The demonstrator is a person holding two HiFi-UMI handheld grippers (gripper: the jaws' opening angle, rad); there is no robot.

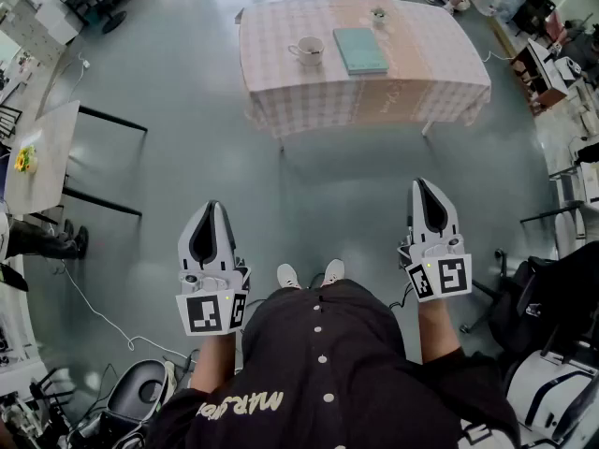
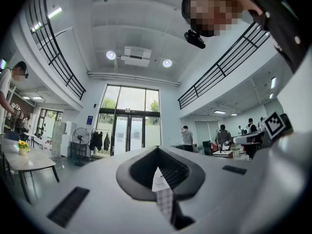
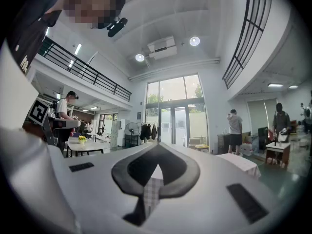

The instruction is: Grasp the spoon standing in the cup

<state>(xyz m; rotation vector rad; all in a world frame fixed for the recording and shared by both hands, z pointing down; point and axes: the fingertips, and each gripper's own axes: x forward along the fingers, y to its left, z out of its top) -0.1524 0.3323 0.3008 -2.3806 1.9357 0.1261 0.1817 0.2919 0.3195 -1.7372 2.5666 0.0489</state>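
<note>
A white cup (image 1: 308, 50) stands on the checked tablecloth of a table (image 1: 412, 82) far ahead across the floor; the spoon in it is too small to make out. Both grippers are held close to my body, well short of the table. The left gripper (image 1: 213, 208) and the right gripper (image 1: 423, 186) point toward the table, jaws together, nothing between them. In the left gripper view the left gripper (image 2: 157, 150) shows a sliver of checked cloth (image 2: 165, 201) through its slot. The right gripper view shows the right gripper (image 3: 158, 146) shut in the same way.
A teal book (image 1: 359, 50) and a small potted plant (image 1: 378, 14) share the table. A side table (image 1: 47, 148) with yellow flowers (image 1: 24, 158) stands at left. Chairs and gear (image 1: 552, 288) crowd the right. Grey floor (image 1: 309, 185) lies between me and the table.
</note>
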